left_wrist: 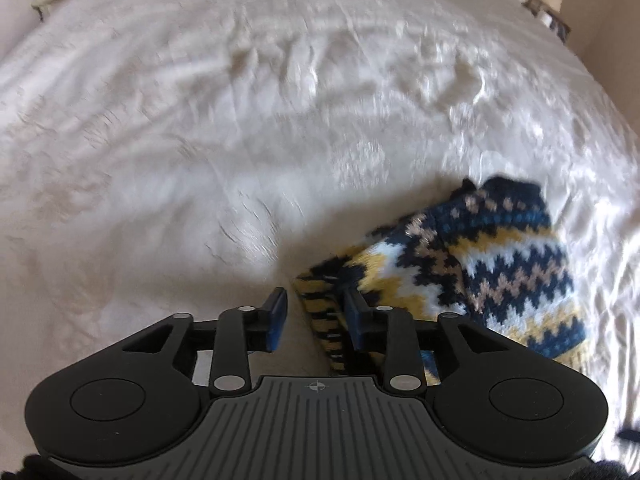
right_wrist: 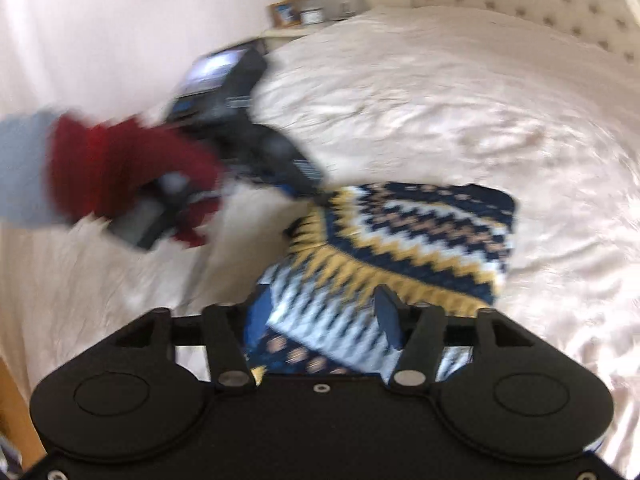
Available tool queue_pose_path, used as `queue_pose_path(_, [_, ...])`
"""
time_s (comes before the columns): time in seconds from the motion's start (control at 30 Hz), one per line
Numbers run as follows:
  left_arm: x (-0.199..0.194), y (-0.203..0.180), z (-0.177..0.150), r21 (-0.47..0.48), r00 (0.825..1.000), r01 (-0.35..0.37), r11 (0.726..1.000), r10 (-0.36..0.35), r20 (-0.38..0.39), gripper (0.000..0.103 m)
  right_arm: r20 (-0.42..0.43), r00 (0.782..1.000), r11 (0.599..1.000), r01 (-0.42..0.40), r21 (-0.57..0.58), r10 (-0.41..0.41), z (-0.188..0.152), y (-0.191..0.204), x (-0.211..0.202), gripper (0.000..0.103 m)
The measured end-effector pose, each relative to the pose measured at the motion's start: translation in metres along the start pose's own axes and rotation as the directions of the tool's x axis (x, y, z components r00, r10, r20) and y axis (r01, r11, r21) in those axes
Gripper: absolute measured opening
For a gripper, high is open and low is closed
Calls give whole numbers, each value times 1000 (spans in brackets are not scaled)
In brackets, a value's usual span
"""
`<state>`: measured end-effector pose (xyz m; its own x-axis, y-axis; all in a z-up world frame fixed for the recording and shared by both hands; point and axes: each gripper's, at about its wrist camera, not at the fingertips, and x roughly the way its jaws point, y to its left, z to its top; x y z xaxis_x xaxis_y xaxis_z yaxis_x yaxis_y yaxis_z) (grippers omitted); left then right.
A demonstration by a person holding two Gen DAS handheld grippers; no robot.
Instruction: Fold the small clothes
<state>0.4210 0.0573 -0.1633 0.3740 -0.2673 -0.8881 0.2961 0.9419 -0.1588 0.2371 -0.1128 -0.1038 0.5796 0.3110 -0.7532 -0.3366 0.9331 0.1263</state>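
In the right wrist view a red-gloved hand [right_wrist: 132, 176] at mid left holds the left gripper [left_wrist: 314, 320], its fingers narrowly parted beside the knitted garment's [left_wrist: 480, 264] striped edge (nothing pinched), while the right gripper [right_wrist: 320, 320] straddles the garment at lower centre, fingers wide, on the white bed [right_wrist: 440, 100].

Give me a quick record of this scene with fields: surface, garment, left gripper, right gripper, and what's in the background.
surface: white bedspread, wrinkled
garment: knitted piece in navy, yellow, white and tan zigzags, lying bunched on the bedspread
left gripper: open, jaws straddle the garment's striped edge, pads not pressing
right gripper: open, jaws wide over the garment
left hand: in a red glove
background: tufted headboard, picture frame; all blurred
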Motion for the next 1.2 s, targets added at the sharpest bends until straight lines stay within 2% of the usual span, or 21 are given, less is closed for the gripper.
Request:
queue_pose_path(0.07, [-18, -3, -2, -1, 999, -14, 1000, 14, 42, 42, -3, 1000, 999, 26, 42, -26, 5, -20, 4, 66])
queue_pose_path(0.17, [-42, -15, -7, -2, 997, 7, 1000, -7, 81, 57, -13, 998, 994, 56, 99, -56, 9, -45, 10, 66])
queue_pose_path(0.3, [-57, -48, -16, 41, 994, 18, 999, -22, 108, 58, -16, 997, 979, 74, 192, -73, 11, -76, 13, 71])
queue_pose_path(0.4, [-53, -69, -21, 58, 995, 34, 998, -39, 96, 59, -47, 996, 966, 79, 248, -69, 15, -102, 24, 72])
queue_pose_path(0.47, [-47, -77, -27, 56, 996, 44, 998, -48, 77, 59, -68, 997, 951, 54, 305, -35, 16, -119, 32, 73])
queue_pose_path(0.53, [-44, -81, -36, 41, 997, 38, 998, -41, 72, 59, -74, 997, 928, 0, 374, 30, 18, -135, 39, 84])
queue_pose_path(0.6, [-45, -82, -47, 29, 997, 35, 999, -37, 66, 60, -78, 993, 909, -46, 415, 86, 19, -144, 46, 90])
queue_pose_path(0.67, [-49, -80, -59, 3, 997, 38, 999, -38, 65, 70, -80, 989, 895, -77, 439, 125, 22, -152, 57, 93])
queue_pose_path(0.73, [-55, -79, -71, -15, 997, 40, 999, -39, 69, 78, -90, 985, 889, -91, 448, 146, 25, -158, 69, 100])
queue_pose_path(0.77, [-58, -78, -77, -21, 997, 37, 999, -35, 73, 79, -93, 983, 886, -98, 453, 157, 26, -160, 73, 101])
queue_pose_path(0.83, [-61, -77, -88, -32, 996, 41, 999, -38, 75, 80, -103, 977, 875, -116, 470, 185, 27, -165, 85, 102])
queue_pose_path(0.93, [-52, -74, -100, -56, 998, 52, 997, -49, 49, 93, -118, 966, 859, -143, 492, 229, 28, -173, 104, 102])
queue_pose_path(1.07, [-31, -66, -110, -113, 997, 71, 991, -71, 6, 93, -135, 955, 847, -162, 507, 264, 26, -178, 121, 102])
queue_pose_path(1.2, [-8, -56, -109, -148, 989, 138, 979, -143, -25, 93, -145, 941, 839, -195, 507, 307, 25, -178, 136, 103])
